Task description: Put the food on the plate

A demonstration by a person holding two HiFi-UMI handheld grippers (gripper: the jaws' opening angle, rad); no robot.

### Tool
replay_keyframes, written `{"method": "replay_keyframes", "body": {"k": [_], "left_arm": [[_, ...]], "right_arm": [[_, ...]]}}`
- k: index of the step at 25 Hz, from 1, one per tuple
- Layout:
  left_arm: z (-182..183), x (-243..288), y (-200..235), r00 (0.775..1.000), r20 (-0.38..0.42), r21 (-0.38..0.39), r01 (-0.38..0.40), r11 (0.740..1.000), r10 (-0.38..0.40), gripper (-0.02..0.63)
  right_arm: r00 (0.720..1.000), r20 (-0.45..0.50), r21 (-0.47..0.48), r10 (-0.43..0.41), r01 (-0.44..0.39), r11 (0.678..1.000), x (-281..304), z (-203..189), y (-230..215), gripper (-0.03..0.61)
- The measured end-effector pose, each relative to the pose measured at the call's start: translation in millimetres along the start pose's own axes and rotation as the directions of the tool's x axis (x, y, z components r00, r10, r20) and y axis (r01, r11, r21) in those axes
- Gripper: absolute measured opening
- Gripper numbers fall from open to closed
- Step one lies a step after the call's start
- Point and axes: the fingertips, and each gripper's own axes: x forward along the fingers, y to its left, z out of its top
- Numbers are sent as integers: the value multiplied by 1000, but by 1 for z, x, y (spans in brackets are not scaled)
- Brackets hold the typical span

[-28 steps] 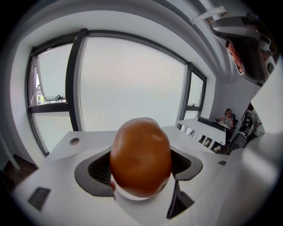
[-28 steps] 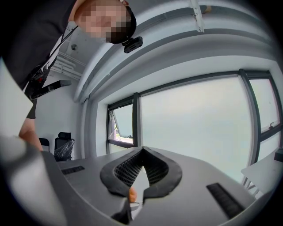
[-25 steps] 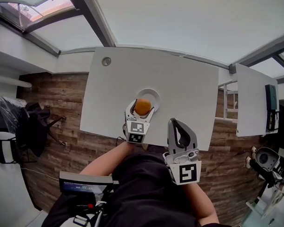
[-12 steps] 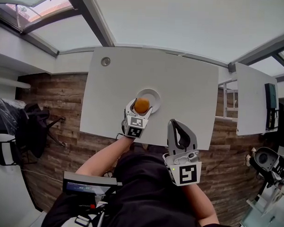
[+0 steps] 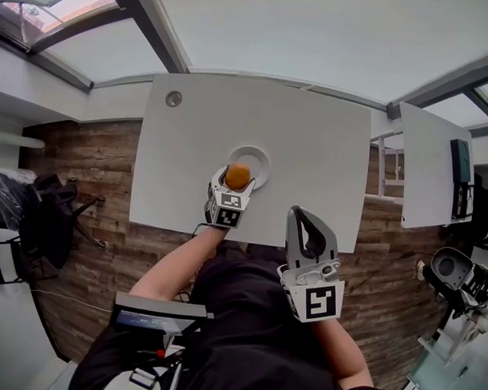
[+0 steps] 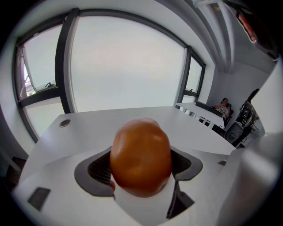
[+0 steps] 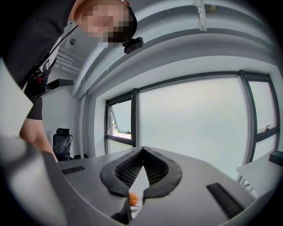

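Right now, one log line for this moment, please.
left gripper: shut on orange food | plate: below food | right gripper: shut, empty

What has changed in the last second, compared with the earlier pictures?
The left gripper, still shut on the orange food, eased slightly forward over the table toward the white plate. Nothing was let go. The right gripper stayed shut and empty, short of the table; the plate stayed put.

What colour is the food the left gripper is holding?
Orange-brown; the food shows best in the left gripper view.
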Motion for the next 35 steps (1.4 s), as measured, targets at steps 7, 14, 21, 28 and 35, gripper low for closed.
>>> {"method": "replay_keyframes", "body": {"k": [7, 14, 21, 28, 35], "left_arm": [[-9, 12, 10, 1000, -26, 42, -15, 999, 17, 354], [-12, 22, 12, 999, -35, 69, -15, 997, 18, 354], [-29, 30, 19, 996, -85, 55, -17, 998, 22, 354], [-34, 37, 18, 993, -118, 48, 3, 999, 3, 354], [-40, 44, 12, 989, -145, 67, 32, 997, -22, 354]], "right_arm": [[1000, -17, -2, -10, 10, 1000, 0, -3, -5, -3], [1000, -9, -6, -15, 15, 1000, -7, -3, -7, -3], [1000, -15, -4, -20, 20, 1000, -8, -6, -9, -3], [999, -22, -6, -24, 24, 1000, -10, -7, -11, -3], [999, -30, -8, -37, 37, 999, -16, -10, -15, -3]]}}
